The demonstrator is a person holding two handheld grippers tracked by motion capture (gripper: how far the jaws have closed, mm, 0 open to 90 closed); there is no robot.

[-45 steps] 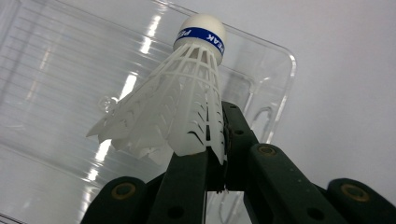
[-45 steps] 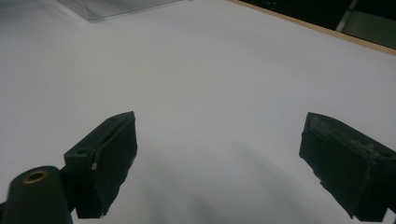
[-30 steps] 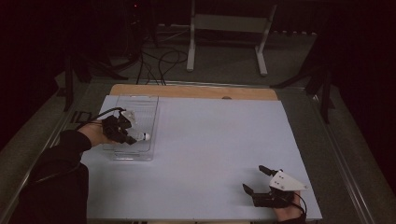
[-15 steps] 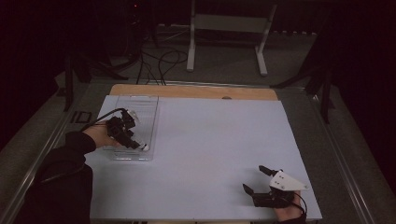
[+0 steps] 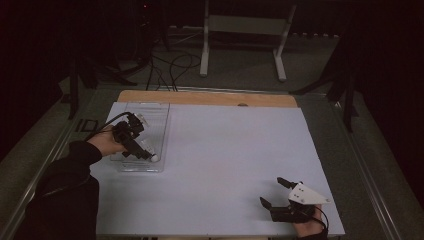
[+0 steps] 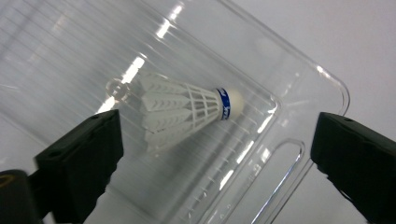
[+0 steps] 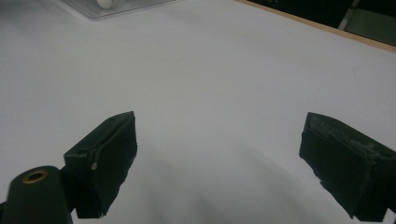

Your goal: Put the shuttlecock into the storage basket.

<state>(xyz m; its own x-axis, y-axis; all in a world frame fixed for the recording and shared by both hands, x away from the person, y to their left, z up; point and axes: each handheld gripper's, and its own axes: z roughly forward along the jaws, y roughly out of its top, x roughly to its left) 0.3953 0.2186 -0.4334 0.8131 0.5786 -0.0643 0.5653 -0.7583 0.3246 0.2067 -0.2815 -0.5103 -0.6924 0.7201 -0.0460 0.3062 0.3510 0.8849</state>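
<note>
Shuttlecock dropped in clear tray, L side of table.
L gripper (image 6: 215, 154) jaws just opened, wide apart; shuttlecock (image 6: 187, 114) lies loose in tray (image 6: 299, 74). R gripper (image 5: 280, 196) jaws apart, idle w/ nothing between. Next, I'd judge: lift L clear w/o snagging tray.

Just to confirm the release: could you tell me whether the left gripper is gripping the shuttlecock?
No: the shuttlecock lies in the clear tray, untouched by the wide-open left gripper.
</note>
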